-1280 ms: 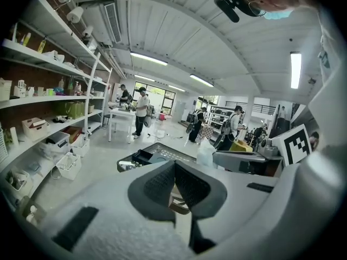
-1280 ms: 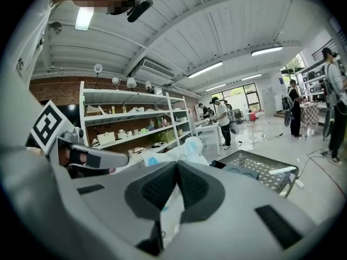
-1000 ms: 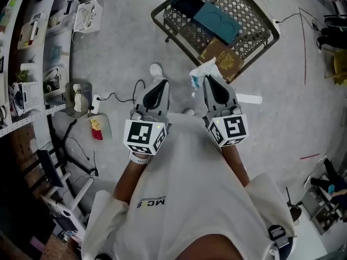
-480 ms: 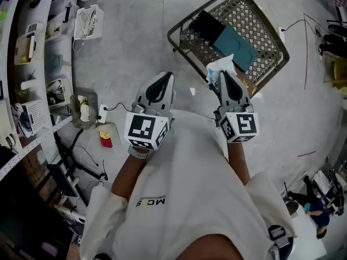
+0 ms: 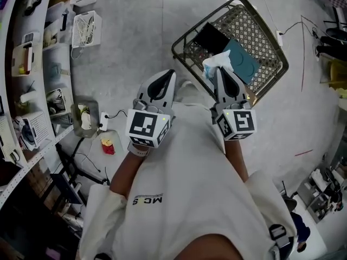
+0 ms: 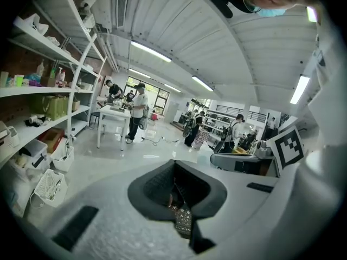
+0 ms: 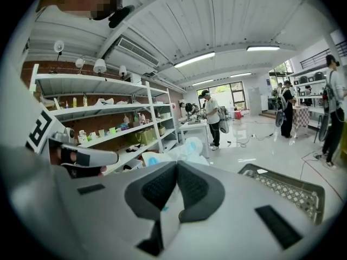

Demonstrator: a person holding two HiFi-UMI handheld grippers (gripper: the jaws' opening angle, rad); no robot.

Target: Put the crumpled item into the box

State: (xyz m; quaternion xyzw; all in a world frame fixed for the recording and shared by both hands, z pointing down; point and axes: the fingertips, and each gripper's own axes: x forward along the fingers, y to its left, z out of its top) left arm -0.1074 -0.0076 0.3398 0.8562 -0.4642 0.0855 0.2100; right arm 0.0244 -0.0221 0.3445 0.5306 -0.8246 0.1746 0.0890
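A crumpled white item with blue print (image 5: 214, 65) is pinched in my right gripper (image 5: 219, 70), which is shut on it. It hangs over the near rim of the wire basket (image 5: 203, 21) on the floor. In the right gripper view the crumpled item (image 7: 184, 148) sticks out past the shut right gripper (image 7: 177, 164), and the basket (image 7: 287, 191) lies to the lower right. My left gripper (image 5: 165, 76) is held level with the right one, left of the basket. Its jaws are together with nothing held, as the left gripper view (image 6: 174, 166) also shows.
Inside the basket lie a black flat item (image 5: 210, 37) and a teal one (image 5: 242, 61). White shelves with bins (image 5: 32, 64) line the left side. A cable and a small red thing (image 5: 108, 145) lie on the floor below them. People stand far off in the room.
The person has stepped toward the basket. My right gripper with the crumpled item has gone from beside the basket to over its near rim. The left gripper has kept pace, still shut.
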